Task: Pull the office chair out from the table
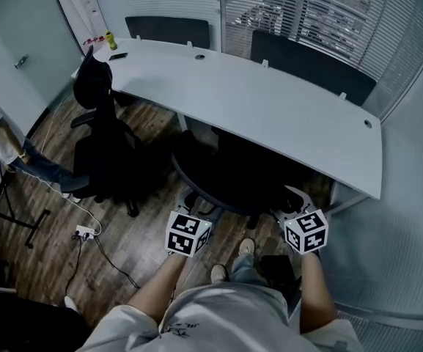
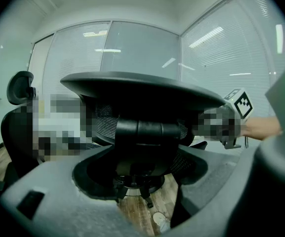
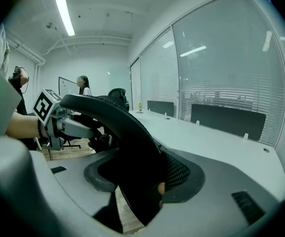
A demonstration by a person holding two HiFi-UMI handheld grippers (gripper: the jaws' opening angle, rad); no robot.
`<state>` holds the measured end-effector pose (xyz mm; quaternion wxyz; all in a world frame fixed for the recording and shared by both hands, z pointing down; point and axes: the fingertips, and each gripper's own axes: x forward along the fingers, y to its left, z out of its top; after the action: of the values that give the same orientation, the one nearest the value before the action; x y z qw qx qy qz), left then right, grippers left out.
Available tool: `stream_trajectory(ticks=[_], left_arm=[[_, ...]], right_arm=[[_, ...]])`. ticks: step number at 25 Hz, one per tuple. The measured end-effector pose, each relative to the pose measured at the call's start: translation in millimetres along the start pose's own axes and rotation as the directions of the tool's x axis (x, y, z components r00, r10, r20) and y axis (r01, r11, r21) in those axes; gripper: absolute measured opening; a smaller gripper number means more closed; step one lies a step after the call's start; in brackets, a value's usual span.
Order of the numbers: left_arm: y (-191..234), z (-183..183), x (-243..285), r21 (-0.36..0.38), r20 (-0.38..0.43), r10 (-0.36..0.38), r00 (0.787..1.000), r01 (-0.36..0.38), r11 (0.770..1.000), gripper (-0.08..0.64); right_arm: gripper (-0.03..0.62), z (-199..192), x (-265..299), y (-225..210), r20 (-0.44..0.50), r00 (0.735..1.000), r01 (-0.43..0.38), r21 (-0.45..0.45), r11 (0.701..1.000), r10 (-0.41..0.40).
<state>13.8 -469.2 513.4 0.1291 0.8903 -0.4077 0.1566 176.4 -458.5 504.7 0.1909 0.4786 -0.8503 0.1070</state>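
The black office chair [image 1: 229, 178] sits tucked under the long white table [image 1: 270, 101], with its mesh back towards me. My left gripper [image 1: 191, 222] is at the left of the backrest, my right gripper [image 1: 299, 215] at its right. In the left gripper view, the chair's curved top rim [image 2: 142, 85] and back spine [image 2: 144, 132] stand just beyond the grey fingers [image 2: 48, 191]; whether they touch is unclear. In the right gripper view, the backrest rim [image 3: 127, 142] runs down between the grey fingers [image 3: 216, 201], which close on it.
A second black chair [image 1: 101, 134] stands left of mine. A power strip and cable [image 1: 85, 232] lie on the wood floor. Low dark screens [image 1: 310, 68] line the table's far side before blinds. A seated person's legs [image 1: 20, 156] are at the far left; another person [image 3: 84, 87] is at the far wall.
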Motion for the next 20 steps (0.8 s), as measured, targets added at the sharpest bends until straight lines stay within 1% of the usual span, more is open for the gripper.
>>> stream_trajectory(ticks=[10,20], left_arm=[[-8.0,-11.3,-24.8,0.007,-0.003,-0.009,1.000,0.009,1.000,0.324],[-22.6,-26.4,-59.1,0.005,0.004,-0.006,1.000,0.006,1.000,0.324]], right_arm=[[0.210,-6.4,-15.5,23.6,0.006,1.000,0.004,-0.005,1.000,-0.004],[0.207,-17.2,-39.2,54.5,0.010,1.000,-0.019,-0.018,1.000,0.019]])
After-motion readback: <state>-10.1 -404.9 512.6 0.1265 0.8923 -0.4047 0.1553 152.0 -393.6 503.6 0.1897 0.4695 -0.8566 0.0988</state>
